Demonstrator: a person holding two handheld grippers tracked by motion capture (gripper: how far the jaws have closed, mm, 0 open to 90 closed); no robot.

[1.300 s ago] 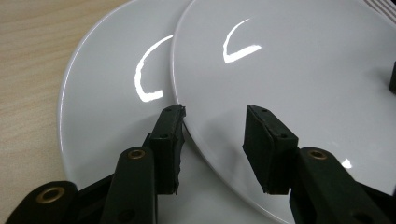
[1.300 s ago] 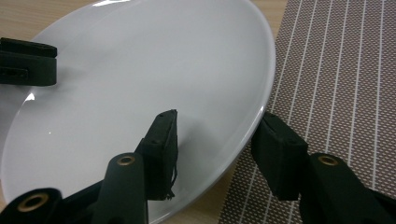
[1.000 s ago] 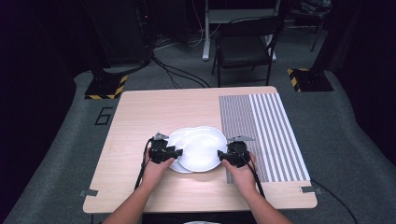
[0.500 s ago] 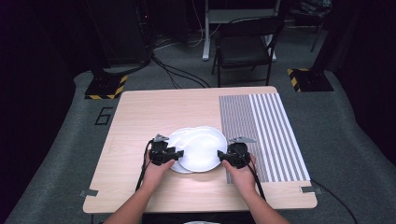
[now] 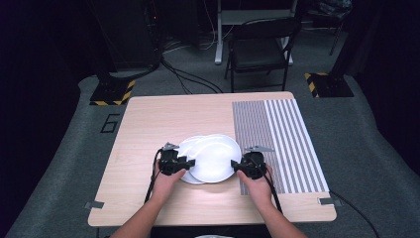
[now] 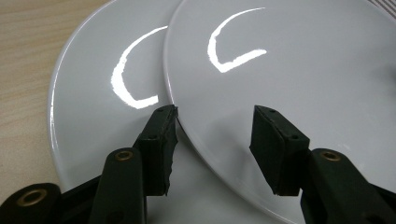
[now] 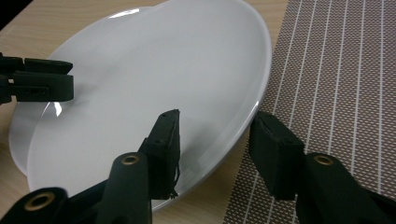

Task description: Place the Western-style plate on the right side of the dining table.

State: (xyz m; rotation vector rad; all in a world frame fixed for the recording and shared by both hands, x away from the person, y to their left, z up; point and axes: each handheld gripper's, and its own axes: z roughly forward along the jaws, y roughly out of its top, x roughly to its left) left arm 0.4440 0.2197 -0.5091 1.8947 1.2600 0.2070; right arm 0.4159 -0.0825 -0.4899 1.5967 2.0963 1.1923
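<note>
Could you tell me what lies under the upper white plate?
A second white plate lies under the upper plate, its left part showing. The rest of it and the table below are covered.

the table (image 5: 163,119) is brightly lit from above amid dark surroundings, with curved glare on the plates (image 6: 107,116).

1. A glossy round white ceramic upper plate (image 5: 215,158) lies overlapping a second one, its right rim tilted up off the wooden table (image 5: 163,119), near the front edge, just beside the striped mat's left border.
2. The matching white lower plate (image 6: 98,107) lies flat beneath, offset left.
</note>
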